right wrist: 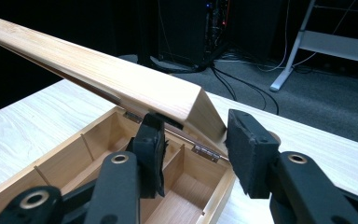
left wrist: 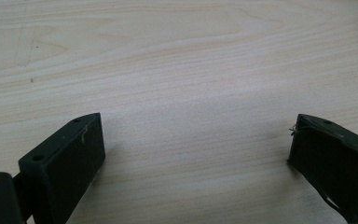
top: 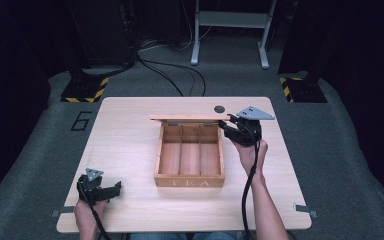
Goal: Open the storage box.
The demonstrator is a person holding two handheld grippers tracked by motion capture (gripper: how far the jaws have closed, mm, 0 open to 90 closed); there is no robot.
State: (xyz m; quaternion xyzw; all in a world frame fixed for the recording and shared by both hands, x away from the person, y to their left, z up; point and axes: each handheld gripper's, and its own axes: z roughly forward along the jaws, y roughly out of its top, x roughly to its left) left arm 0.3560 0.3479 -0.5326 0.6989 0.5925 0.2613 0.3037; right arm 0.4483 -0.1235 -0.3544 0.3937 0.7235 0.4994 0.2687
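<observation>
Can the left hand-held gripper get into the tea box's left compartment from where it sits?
Probably yes: the left hand-held gripper rests open on bare table, the tea box is open, and its lid stands raised.

Tea box (top: pixel 190 159) — matt bare wood; table (top: pixel 125 145) — smooth pale wood.

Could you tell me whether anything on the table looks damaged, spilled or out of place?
Nothing stands out. The wooden tea box sits square on the table, its three compartments empty. Its lid is raised, its corner between the right gripper pads. The left gripper rests open over bare wood.
</observation>
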